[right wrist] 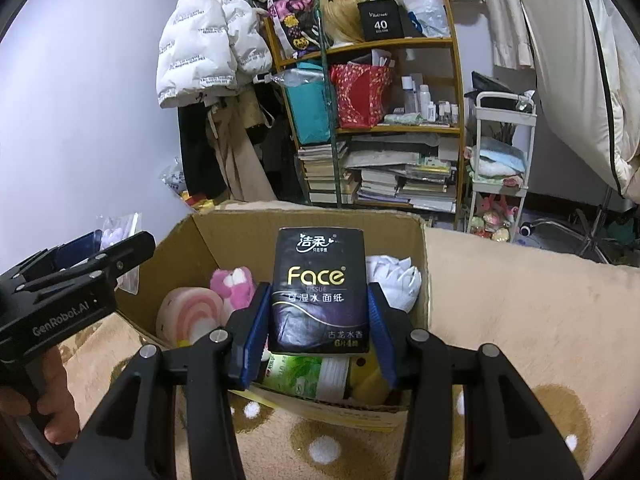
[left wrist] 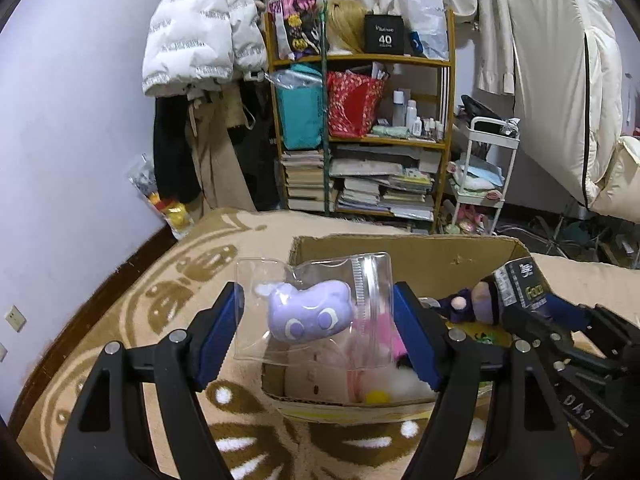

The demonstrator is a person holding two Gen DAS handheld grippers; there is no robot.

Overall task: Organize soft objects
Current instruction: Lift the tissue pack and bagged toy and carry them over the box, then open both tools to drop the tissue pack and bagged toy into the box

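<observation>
My left gripper (left wrist: 318, 338) is shut on a clear plastic pouch (left wrist: 316, 308) with a purple plush inside, held over the left side of an open cardboard box (left wrist: 420, 256). My right gripper (right wrist: 318, 326) is shut on a black Face tissue pack (right wrist: 318, 288), held upright over the same box (right wrist: 224, 236). In the box lie a pink-and-white roll plush (right wrist: 188, 312), a pink plush (right wrist: 232, 282), a white cloth item (right wrist: 394, 282), a green tissue pack (right wrist: 296, 372) and a yellow plush (right wrist: 370, 378). The right gripper with its pack also shows in the left wrist view (left wrist: 516, 284).
The box stands on a beige patterned blanket (right wrist: 520, 320). Behind it are a wooden shelf (right wrist: 384, 128) with books, bags and bottles, hanging coats (right wrist: 208, 52), a white trolley (right wrist: 500, 160) and a purple wall (left wrist: 72, 120). The left gripper body (right wrist: 72, 288) shows in the right wrist view.
</observation>
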